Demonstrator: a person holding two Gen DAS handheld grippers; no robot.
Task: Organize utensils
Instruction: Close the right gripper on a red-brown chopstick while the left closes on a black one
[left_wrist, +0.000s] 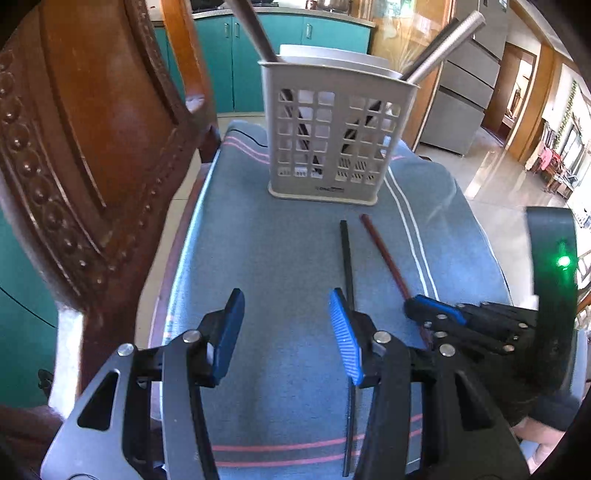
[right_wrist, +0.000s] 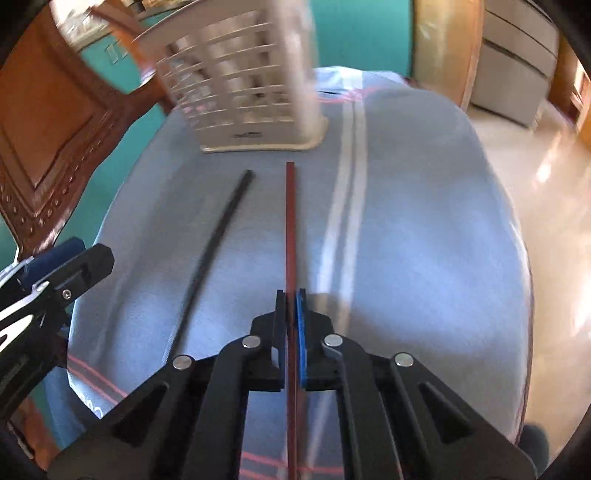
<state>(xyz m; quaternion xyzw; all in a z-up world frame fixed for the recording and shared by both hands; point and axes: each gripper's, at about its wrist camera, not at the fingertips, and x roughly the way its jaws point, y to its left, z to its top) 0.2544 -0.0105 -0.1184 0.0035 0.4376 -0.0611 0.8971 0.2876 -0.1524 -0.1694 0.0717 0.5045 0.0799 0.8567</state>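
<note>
A beige slotted utensil holder (left_wrist: 334, 136) stands at the far end of a blue cloth-covered table; it also shows in the right wrist view (right_wrist: 251, 85). It holds metal-handled utensils (left_wrist: 445, 44). A black chopstick (left_wrist: 346, 258) and a red-brown chopstick (left_wrist: 384, 254) lie on the cloth in front of it. My left gripper (left_wrist: 286, 332) is open and empty, just left of the black chopstick (right_wrist: 218, 236). My right gripper (right_wrist: 291, 295) is shut on the red-brown chopstick (right_wrist: 290, 221), near its close end; it shows at the right of the left wrist view (left_wrist: 436, 314).
A carved wooden chair back (left_wrist: 74, 147) rises close on the left. The blue cloth (left_wrist: 280, 240) has white and pink stripes. Teal cabinets (left_wrist: 258, 55) stand behind, and the tiled floor (left_wrist: 509, 184) drops off to the right.
</note>
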